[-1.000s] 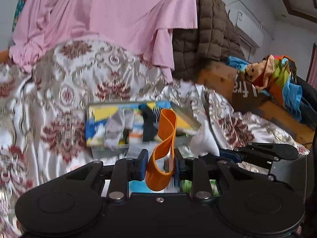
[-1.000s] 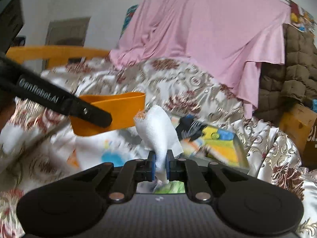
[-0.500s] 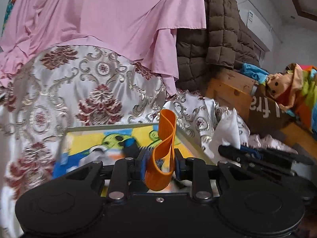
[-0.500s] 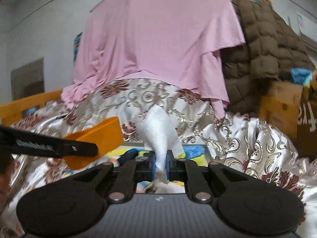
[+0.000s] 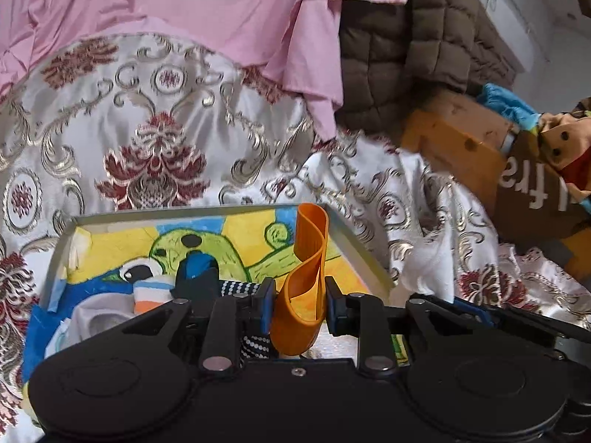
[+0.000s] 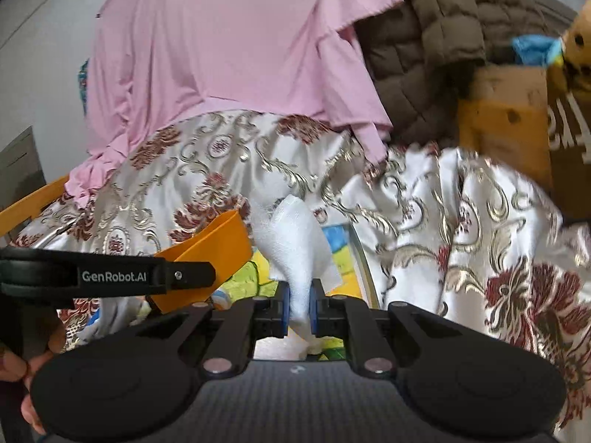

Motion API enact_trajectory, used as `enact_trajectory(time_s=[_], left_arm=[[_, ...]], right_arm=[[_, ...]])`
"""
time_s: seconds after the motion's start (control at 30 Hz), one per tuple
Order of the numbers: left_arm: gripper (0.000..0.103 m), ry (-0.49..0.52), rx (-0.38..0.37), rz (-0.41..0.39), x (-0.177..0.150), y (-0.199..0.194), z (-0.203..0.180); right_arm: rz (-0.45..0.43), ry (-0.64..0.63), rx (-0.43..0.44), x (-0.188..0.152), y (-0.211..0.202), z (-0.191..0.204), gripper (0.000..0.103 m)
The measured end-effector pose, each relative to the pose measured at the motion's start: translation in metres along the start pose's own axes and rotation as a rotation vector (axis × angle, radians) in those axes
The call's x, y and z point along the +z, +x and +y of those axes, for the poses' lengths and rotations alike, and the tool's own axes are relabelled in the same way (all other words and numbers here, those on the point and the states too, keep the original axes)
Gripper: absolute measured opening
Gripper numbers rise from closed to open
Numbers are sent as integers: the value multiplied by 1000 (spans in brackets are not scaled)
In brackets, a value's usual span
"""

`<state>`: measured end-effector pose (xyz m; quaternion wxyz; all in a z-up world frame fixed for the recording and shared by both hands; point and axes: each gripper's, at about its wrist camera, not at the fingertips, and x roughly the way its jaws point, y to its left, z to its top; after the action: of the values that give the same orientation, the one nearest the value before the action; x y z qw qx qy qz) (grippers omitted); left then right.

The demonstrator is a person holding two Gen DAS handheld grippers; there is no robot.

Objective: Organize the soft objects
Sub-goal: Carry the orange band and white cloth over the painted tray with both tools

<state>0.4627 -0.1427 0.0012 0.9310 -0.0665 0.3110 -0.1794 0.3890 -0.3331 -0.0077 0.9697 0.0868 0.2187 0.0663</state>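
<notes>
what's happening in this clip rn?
A person is sorting soft items into a shallow box with a cartoon print, resting on a patterned bedspread. The left tool is shut on a folded orange band, held above the box. The right tool is shut on a white cloth near the box's right edge. Some socks already lie in the box. Neither item has been released yet.

My left claw (image 5: 299, 308): matte black body, blue pads, silver screws. My right claw (image 6: 299, 308): same, carbon-weave housing; white "GenRobot.AI" marking on left's side.
</notes>
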Motion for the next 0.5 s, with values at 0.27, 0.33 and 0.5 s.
enact_trajectory(time_s=[0.27,0.33,0.5], left_arm=[[31,-16,16,47,-5,20,6],[32,-13,19,56,-7,22,6],[34,-14,18,67,-8,24,7]], right_arm=[[68,31,23,1,20,-14,12],[82,39,26,0,24,-14,12],[115,28,19,-4,31,-11,12]])
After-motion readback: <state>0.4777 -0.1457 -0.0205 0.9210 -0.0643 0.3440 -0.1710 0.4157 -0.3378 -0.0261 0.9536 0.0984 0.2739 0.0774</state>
